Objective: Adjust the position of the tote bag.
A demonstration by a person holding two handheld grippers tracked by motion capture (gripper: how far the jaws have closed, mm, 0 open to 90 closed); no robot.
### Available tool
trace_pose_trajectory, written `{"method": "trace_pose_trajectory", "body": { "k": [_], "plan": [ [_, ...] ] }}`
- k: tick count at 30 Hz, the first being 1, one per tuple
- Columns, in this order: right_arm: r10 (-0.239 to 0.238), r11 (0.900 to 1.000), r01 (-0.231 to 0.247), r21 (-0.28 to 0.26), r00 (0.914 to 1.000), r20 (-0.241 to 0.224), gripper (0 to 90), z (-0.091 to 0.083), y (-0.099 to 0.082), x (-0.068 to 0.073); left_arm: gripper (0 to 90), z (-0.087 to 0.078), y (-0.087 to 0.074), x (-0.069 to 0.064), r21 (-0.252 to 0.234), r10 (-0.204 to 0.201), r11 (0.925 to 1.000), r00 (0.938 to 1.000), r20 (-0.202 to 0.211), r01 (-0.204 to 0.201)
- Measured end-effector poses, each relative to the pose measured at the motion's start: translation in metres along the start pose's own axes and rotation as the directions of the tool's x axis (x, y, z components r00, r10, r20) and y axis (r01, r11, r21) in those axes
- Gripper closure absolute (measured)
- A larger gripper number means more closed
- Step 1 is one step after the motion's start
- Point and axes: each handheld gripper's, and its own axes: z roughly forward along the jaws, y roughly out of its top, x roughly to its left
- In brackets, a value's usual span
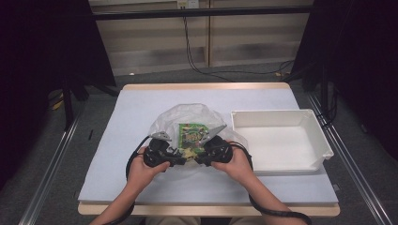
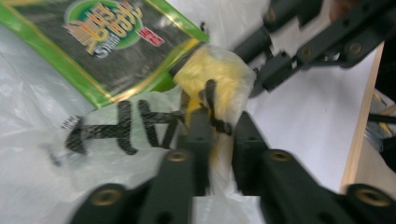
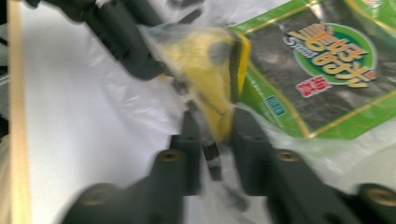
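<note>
I have both grippers pinched on the mouth of the clear plastic bag (image 1: 185,123) at the table's (image 1: 117,140) near middle: my left gripper (image 2: 218,122) clamps the yellow-tinted film from nine o'clock, my right gripper (image 3: 215,133) from three o'clock. The green seaweed snack packet (image 1: 192,133) already lies inside the bag, so I judge loading done and closing or moving left. The white bin (image 1: 281,140) sits empty at three o'clock, near; the table's near edge lies close at six.
</note>
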Motion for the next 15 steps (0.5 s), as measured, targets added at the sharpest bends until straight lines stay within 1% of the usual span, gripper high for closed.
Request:
{"method": "trace_pose_trajectory", "body": {
  "k": [1, 2, 3, 5, 6, 7, 8, 9, 10, 11, 12, 13, 14, 15],
  "plan": [
    [0.0, 1.0, 0.0, 0.006, 1.0, 0.008, 84.1, 0.001, -0.001, 0.001, 70.4, -0.002, 0.001, 0.0, -0.011, 0.004, 0.9999, 0.9999, -0.015, -0.004],
    [-0.004, 0.9999, 0.004, 0.014, 1.0, 0.009, 86.0, 0.001, -0.003, 0.002, 63.0, -0.004, 0.003, 0.0, -0.027, -0.004, 0.9996, 0.9998, -0.021, 0.003],
    [-0.007, 0.9998, 0.007, 0.019, 1.0, 0.0, 86.7, 0.002, -0.005, 0.003, 53.3, -0.007, 0.005, 0.0, -0.038, -0.012, 0.9992, 0.9993, -0.035, 0.011],
    [0.006, 0.9997, -0.006, 0.022, 0.9999, 0.008, 87.8, 0.003, -0.009, 0.004, 42.1, -0.012, 0.01, 0.0, -0.064, -0.007, 0.998, 0.9967, -0.081, 0.002],
    [-0.001, 0.9995, 0.001, 0.031, 1.0, 0.0, 87.8, 0.003, -0.011, 0.005, 40.5, -0.014, 0.012, 0.0, -0.072, -0.003, 0.9974, 0.9963, -0.086, -0.003],
    [-0.005, 0.9997, 0.005, 0.024, 1.0, 0.005, 88.0, 0.004, -0.013, 0.006, 40.4, -0.015, 0.013, 0.0, -0.089, -0.014, 0.996, 0.9964, -0.084, 0.007],
    [-0.002, 0.9996, 0.002, 0.027, 1.0, 0.001, 88.2, 0.004, -0.014, 0.007, 40.1, -0.014, 0.015, 0.001, -0.088, -0.01, 0.9961, 0.9958, -0.091, 0.002],
    [-0.012, 0.9994, 0.012, 0.033, 0.9999, 0.005, 88.2, 0.004, -0.016, 0.007, 41.1, -0.013, 0.015, 0.001, -0.09, -0.01, 0.9959, 0.9946, -0.103, 0.0],
    [-0.002, 0.9994, 0.002, 0.035, 1.0, 0.005, 88.2, 0.004, -0.017, 0.009, 42.8, -0.011, 0.015, 0.001, -0.087, -0.01, 0.9962, 0.9943, -0.106, 0.0],
    [-0.007, 0.9991, 0.007, 0.041, 1.0, 0.002, 88.2, 0.004, -0.019, 0.009, 42.9, -0.007, 0.014, 0.002, -0.079, -0.009, 0.9969, 0.9947, -0.103, 0.001],
    [-0.01, 0.9986, 0.009, 0.052, 0.9999, 0.009, 88.2, 0.005, -0.02, 0.01, 42.9, -0.005, 0.013, 0.003, -0.071, -0.007, 0.9975, 0.995, -0.1, 0.0],
    [-0.014, 0.9982, 0.014, 0.058, 0.9999, 0.006, 88.3, 0.005, -0.021, 0.011, 42.8, -0.003, 0.013, 0.005, -0.065, -0.003, 0.9979, 0.9932, -0.117, -0.005],
    [-0.022, 0.9984, 0.022, 0.052, 0.9997, 0.003, 88.3, 0.006, -0.023, 0.011, 42.8, 0.0, 0.012, 0.006, -0.065, -0.01, 0.9979, 0.9928, -0.119, 0.002],
    [-0.02, 0.9984, 0.02, 0.053, 0.9998, 0.003, 88.2, 0.006, -0.024, 0.012, 42.8, 0.001, 0.011, 0.008, -0.06, -0.008, 0.9982, 0.9938, -0.111, 0.001]
  ]
}}
